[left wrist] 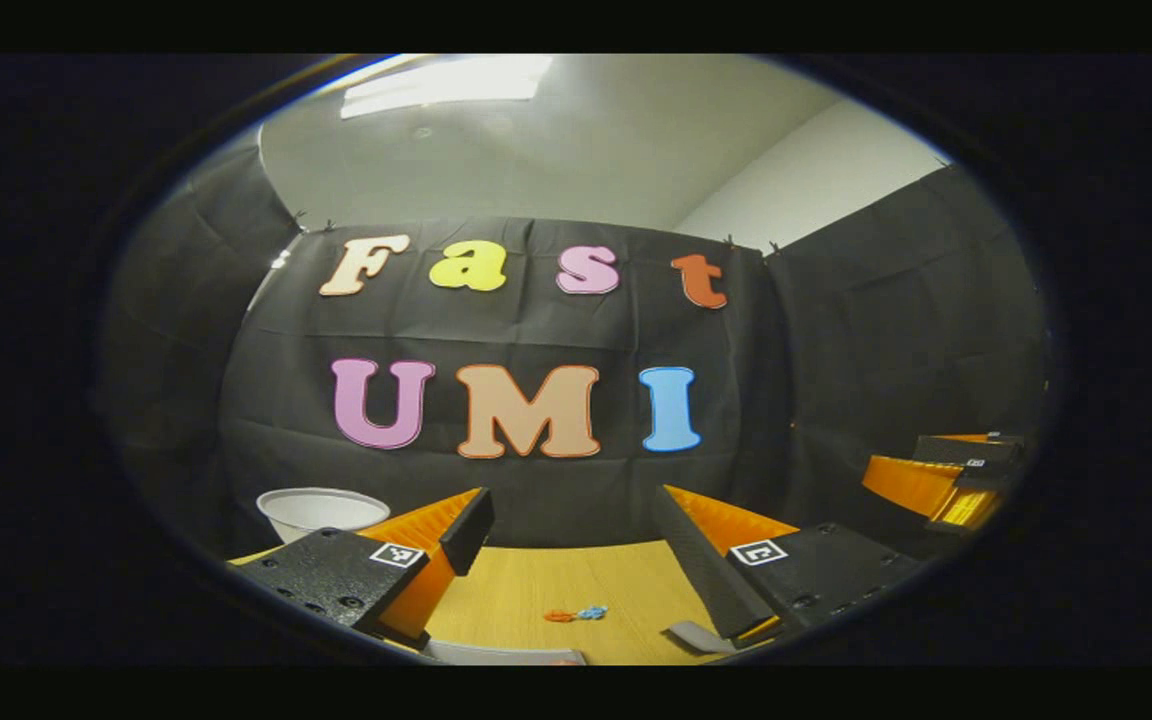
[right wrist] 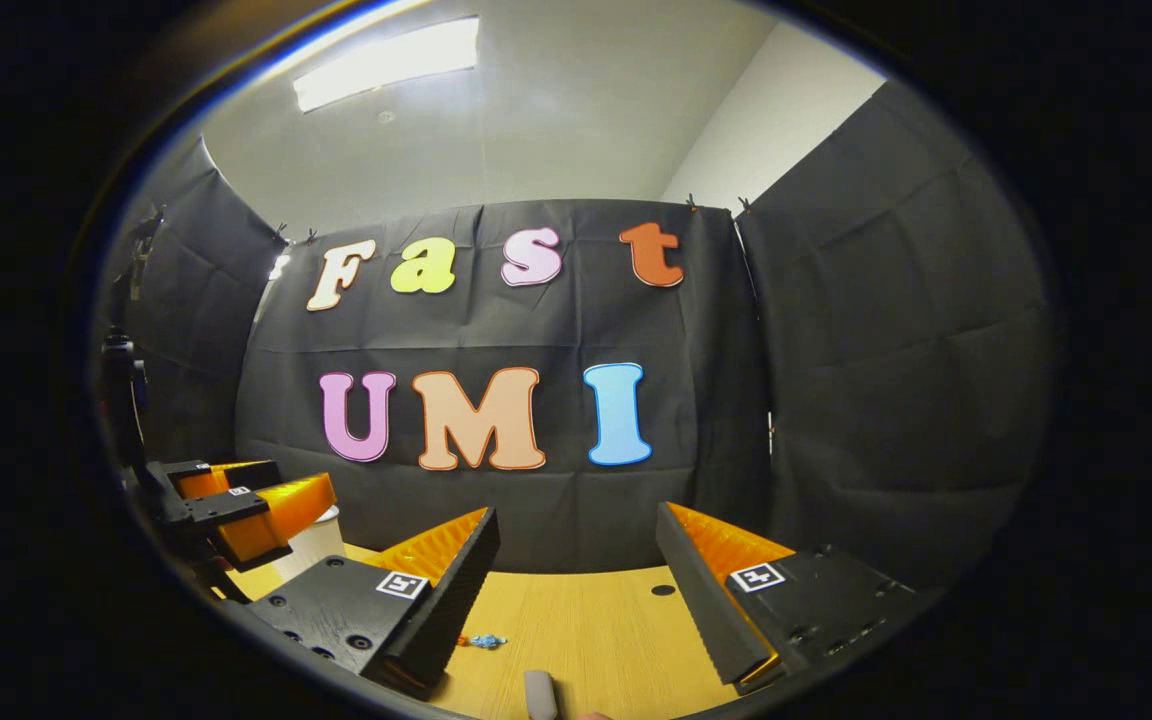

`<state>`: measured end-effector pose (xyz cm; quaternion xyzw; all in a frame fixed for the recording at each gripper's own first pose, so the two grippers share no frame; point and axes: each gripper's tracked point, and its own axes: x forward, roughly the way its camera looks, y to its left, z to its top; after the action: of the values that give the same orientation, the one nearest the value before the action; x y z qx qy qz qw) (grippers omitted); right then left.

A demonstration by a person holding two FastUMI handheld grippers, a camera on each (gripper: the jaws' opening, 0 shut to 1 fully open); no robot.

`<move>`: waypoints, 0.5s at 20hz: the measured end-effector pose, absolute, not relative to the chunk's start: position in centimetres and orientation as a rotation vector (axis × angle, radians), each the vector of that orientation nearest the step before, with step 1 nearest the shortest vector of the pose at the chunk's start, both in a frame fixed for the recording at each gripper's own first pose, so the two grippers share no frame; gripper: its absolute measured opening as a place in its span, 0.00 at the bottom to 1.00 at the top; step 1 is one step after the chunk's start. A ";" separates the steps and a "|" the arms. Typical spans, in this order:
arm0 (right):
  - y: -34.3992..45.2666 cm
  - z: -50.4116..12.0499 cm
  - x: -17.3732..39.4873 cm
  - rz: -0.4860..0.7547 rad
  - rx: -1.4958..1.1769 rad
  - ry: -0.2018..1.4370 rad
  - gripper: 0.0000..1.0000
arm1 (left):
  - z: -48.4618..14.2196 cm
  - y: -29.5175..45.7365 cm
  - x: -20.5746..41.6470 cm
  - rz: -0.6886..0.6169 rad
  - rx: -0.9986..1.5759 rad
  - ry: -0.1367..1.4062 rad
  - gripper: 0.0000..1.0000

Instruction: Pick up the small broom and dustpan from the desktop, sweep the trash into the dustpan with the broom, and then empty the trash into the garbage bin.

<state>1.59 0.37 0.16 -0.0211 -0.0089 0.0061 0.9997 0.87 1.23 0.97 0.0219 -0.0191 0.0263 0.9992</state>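
Observation:
Small orange and blue scraps of trash [left wrist: 574,614] lie on the wooden desktop [left wrist: 626,580], ahead of and below my left gripper [left wrist: 571,520], which is open and holds nothing. A pale grey edge [left wrist: 506,655] and a grey curved piece [left wrist: 693,635] peek in at the bottom; I cannot tell whether they are broom or dustpan. In the right gripper view the same trash [right wrist: 483,640] lies by the left finger. A grey rounded handle end [right wrist: 539,695] sits low between the fingers of my right gripper [right wrist: 578,530], which is open and empty.
A white bin [left wrist: 321,510] stands at the back left of the desk, and it shows again as a white bin [right wrist: 321,545] behind the other gripper [right wrist: 236,505]. The right gripper [left wrist: 956,480] hovers at the far right. Black cloth walls close off the desk's back.

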 end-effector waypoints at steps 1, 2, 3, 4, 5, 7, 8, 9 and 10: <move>0.5 0.2 1.8 0.014 -0.044 -0.016 0.93 | 1.0 1.4 1.0 0.056 0.042 -0.040 0.95; 0.4 0.1 1.7 0.014 -0.045 -0.015 0.93 | 1.1 1.6 0.9 0.060 0.046 -0.040 0.95; 0.5 0.1 1.8 0.015 -0.046 -0.014 0.93 | 0.9 1.6 1.1 0.061 0.051 -0.039 0.95; 0.6 -0.1 1.9 0.022 -0.046 -0.012 0.93 | 0.8 1.7 1.1 0.063 0.055 -0.037 0.95; 0.9 0.0 1.9 0.036 -0.042 -0.011 0.93 | 0.8 1.8 1.2 0.063 0.059 -0.034 0.95; 1.2 0.4 2.2 0.053 -0.047 -0.018 0.93 | 0.8 2.0 1.3 0.066 0.062 -0.033 0.95; 1.0 0.5 2.4 0.054 -0.059 -0.021 0.93 | 0.9 2.2 1.3 0.069 0.061 -0.033 0.95; 1.0 0.7 2.6 0.051 -0.073 -0.022 0.93 | 0.9 2.2 1.3 0.070 0.060 -0.031 0.95; 0.8 0.7 2.8 0.048 -0.084 -0.024 0.93 | 0.9 2.4 1.3 0.074 0.060 -0.031 0.95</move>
<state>2.81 0.85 0.67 -0.0419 -0.0119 0.0239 0.9988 1.31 2.41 0.93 0.0300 -0.0156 0.0371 0.9987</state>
